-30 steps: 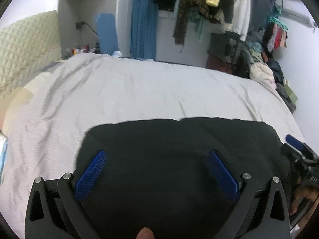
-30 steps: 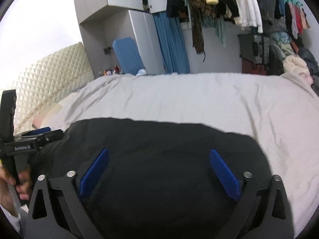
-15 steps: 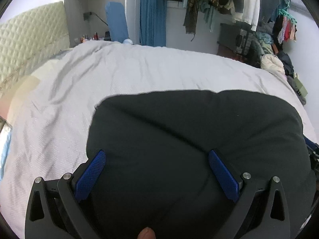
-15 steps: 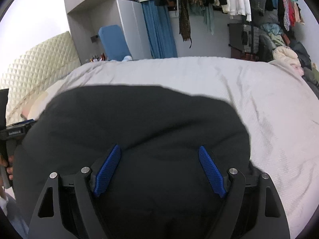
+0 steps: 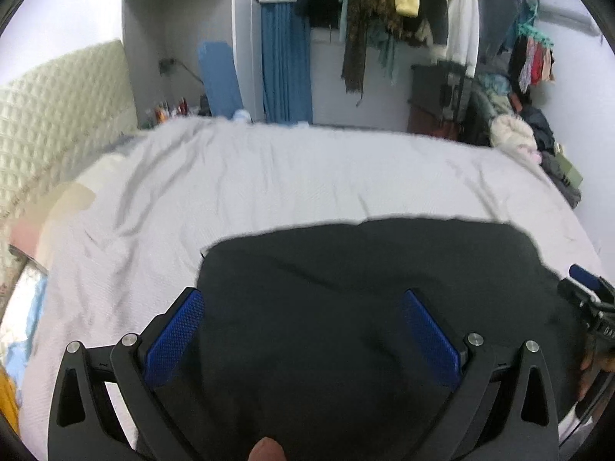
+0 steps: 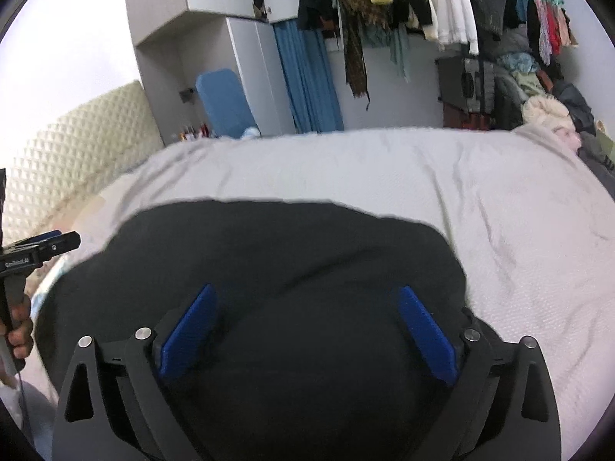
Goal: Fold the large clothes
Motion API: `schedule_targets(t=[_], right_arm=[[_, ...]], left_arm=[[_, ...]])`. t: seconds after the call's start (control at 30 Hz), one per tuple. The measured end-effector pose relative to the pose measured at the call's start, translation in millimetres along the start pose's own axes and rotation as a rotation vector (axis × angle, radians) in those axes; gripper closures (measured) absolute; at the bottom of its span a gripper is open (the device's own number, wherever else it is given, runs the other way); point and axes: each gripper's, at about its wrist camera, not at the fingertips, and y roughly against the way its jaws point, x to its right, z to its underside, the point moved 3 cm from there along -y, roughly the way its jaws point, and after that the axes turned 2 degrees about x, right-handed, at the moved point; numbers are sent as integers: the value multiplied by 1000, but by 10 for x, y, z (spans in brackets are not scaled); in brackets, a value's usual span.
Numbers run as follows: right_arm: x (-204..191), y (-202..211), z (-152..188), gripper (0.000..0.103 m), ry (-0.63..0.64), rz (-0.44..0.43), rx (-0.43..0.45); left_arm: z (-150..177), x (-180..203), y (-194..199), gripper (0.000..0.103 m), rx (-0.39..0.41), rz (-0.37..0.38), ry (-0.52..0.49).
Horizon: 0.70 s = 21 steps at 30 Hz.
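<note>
Garment [image 5: 346,288] lies on bed [image 5: 269,176]

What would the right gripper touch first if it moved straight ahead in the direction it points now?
Most likely the black garment lying on the bed's white sheet. The right gripper points down at it, jaws opening, nothing gripped. Depth is unclear.

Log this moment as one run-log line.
stage: fold dark garment | surface: bed sheet | left tongs: open, above garment | right tongs: opening, above garment, nothing gripped

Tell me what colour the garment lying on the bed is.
The garment is plain black, clearest in the right wrist view.
</note>
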Motion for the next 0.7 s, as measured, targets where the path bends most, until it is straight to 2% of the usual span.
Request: schedule_targets(t=[0.13,0.37,0.57,0.7], right_arm=[[-196,456,-244,0,22,4,58],[-645,1544,-732,0,94,13,202],[-999,2407,-740,0,87,-58,321],[-1203,2762,-607,0,76,-100,361]], left_arm=[[-205,75,679,0,68,25,44],[-357,191,1875,0,179,1,55],[-153,256,2676,0,220,3,83],[18,369,3076,0,238,12,71]])
